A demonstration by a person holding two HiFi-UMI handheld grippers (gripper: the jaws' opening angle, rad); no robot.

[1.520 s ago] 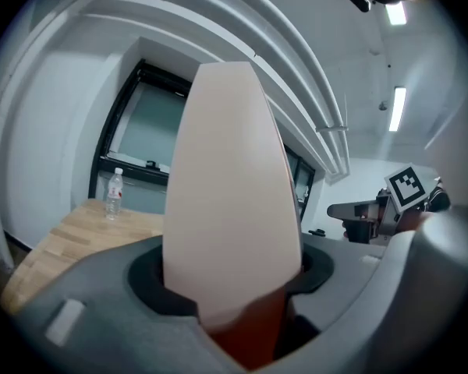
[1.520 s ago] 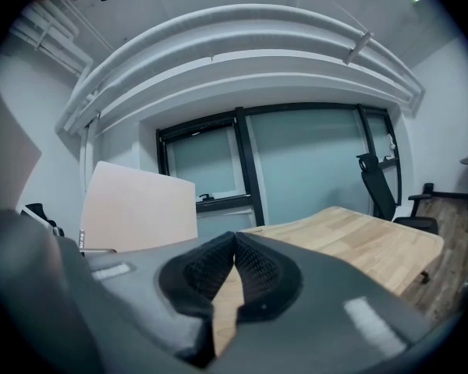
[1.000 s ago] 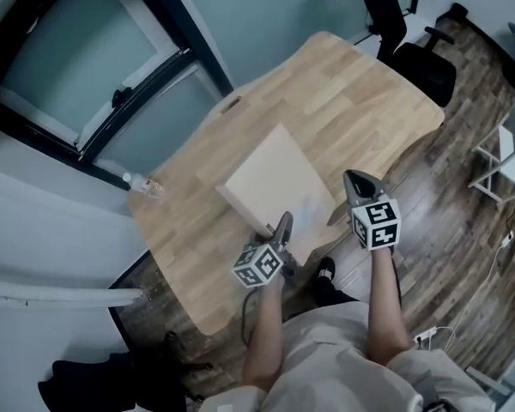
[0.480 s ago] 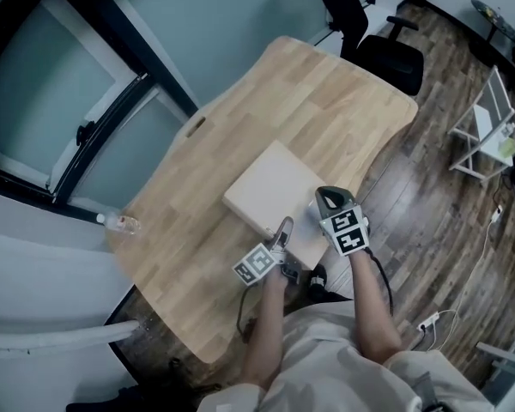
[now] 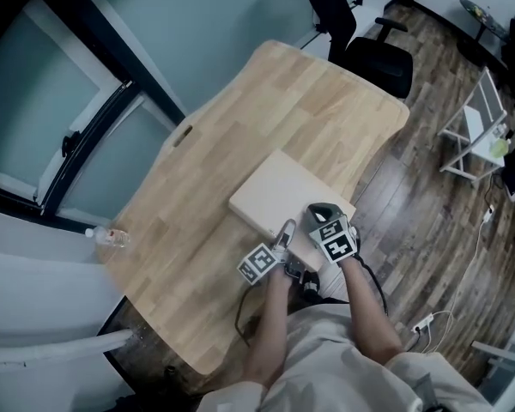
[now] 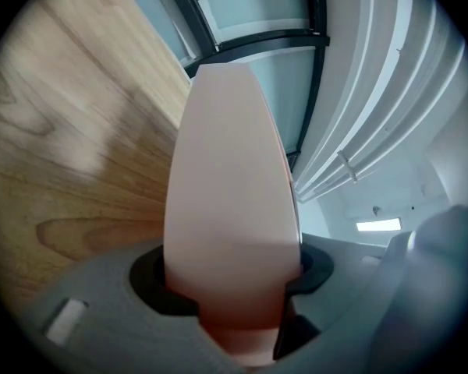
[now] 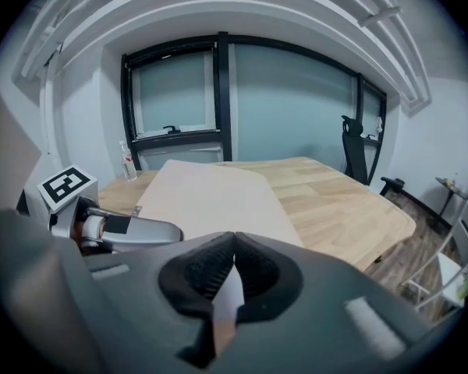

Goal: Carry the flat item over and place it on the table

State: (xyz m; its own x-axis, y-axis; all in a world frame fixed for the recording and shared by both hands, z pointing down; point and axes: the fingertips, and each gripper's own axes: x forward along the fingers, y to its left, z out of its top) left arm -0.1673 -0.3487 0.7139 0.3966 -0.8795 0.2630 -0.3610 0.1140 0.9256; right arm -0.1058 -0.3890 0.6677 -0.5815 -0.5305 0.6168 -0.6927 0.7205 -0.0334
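Your light wooden table [image 5: 240, 170] bears 1 clear bottle [image 5: 110, 237] at its left corner, with 1 flat board [image 5: 279, 197] over its near edge.

The pale wooden tabletop [image 5: 240, 127] lies open past the flat beige board [image 5: 283, 194], save what seems a clear plastic bottle [image 5: 109, 237] at its left corner and a black office chair [image 5: 378, 63] at the far end.

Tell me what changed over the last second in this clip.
The left gripper and right gripper sank, bringing the pale board down from a raised tilt to lie nearly flat on the table, at the person's edge. Both stay clamped on its near edge; nothing was released. The bottle at the table's corner and the office chair kept their places.
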